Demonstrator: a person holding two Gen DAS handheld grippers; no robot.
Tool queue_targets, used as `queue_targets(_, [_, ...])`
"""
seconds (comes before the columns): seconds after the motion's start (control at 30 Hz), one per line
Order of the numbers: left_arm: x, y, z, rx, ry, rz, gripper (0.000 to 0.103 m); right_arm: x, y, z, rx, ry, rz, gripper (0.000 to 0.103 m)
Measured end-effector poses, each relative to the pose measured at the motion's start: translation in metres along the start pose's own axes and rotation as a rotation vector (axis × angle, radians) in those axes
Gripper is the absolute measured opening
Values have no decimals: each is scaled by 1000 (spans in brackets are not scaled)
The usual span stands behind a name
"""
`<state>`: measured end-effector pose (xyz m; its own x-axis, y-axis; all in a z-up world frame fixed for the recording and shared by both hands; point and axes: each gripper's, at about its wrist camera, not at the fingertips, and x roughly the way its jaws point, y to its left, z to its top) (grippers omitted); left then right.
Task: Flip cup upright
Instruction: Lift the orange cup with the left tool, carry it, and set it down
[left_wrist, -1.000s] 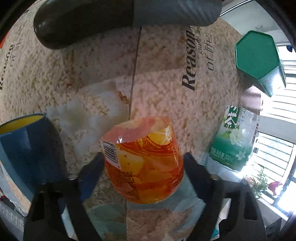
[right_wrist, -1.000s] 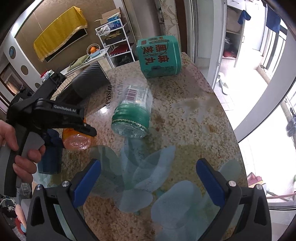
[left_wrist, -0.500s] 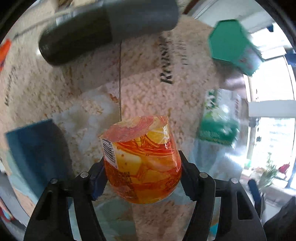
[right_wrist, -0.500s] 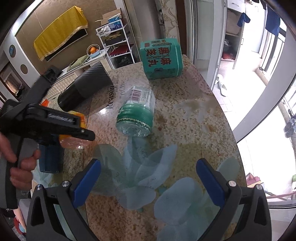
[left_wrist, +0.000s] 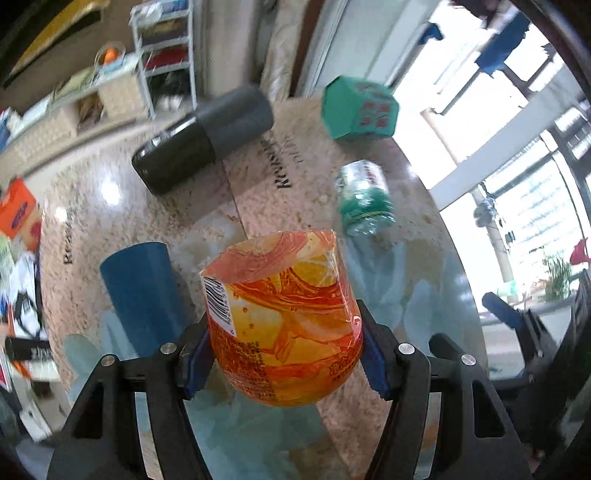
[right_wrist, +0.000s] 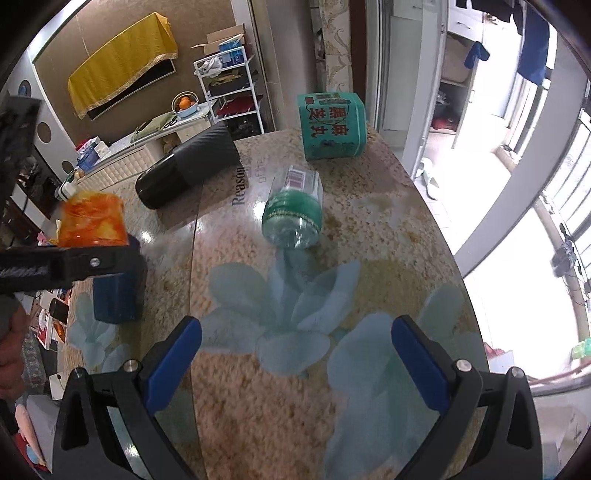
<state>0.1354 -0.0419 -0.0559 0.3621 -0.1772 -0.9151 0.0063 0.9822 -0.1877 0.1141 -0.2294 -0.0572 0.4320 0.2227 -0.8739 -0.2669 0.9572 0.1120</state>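
The orange plastic cup (left_wrist: 284, 325) with a fruit print and a barcode is clamped between the blue pads of my left gripper (left_wrist: 286, 350), lifted above the table with its cut rim pointing away from me. In the right wrist view the cup (right_wrist: 92, 219) hangs in that gripper at the left, above a blue cup (right_wrist: 118, 295). My right gripper (right_wrist: 295, 354) is open and empty over the table's near edge.
A blue cup (left_wrist: 142, 291) stands left of the orange one. A black and grey flask (left_wrist: 201, 138) lies at the back, with a green box (left_wrist: 358, 109) and a lying green bottle (left_wrist: 364, 199) to its right. The table edge (right_wrist: 443, 236) curves on the right.
My left gripper closed on the orange cup, lifted it off the table and tilted up, so the room now shows behind. The right gripper stayed open and nearly still.
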Motion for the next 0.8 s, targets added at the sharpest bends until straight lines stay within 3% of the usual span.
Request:
queue_targets(0.1, [-11, -4, -24, 61, -53, -7, 71, -13, 6, -14, 8, -5, -27, 103])
queue_targets(0.2, [-3, 0, -42, 58, -29, -44, 71, -24, 10, -29, 30, 1, -47, 103])
queue_targets(0.43, [20, 6, -96, 11, 129, -65, 71, -43, 22, -63, 49, 20, -102, 103])
queue_targets(0.63, [54, 4, -122, -77, 259, -80, 71, -40, 24, -74, 41, 47, -89, 103])
queue_targets(0.8, [76, 1, -132, -105, 307, -20, 71, -34, 18, -74, 7, 82, -68, 103])
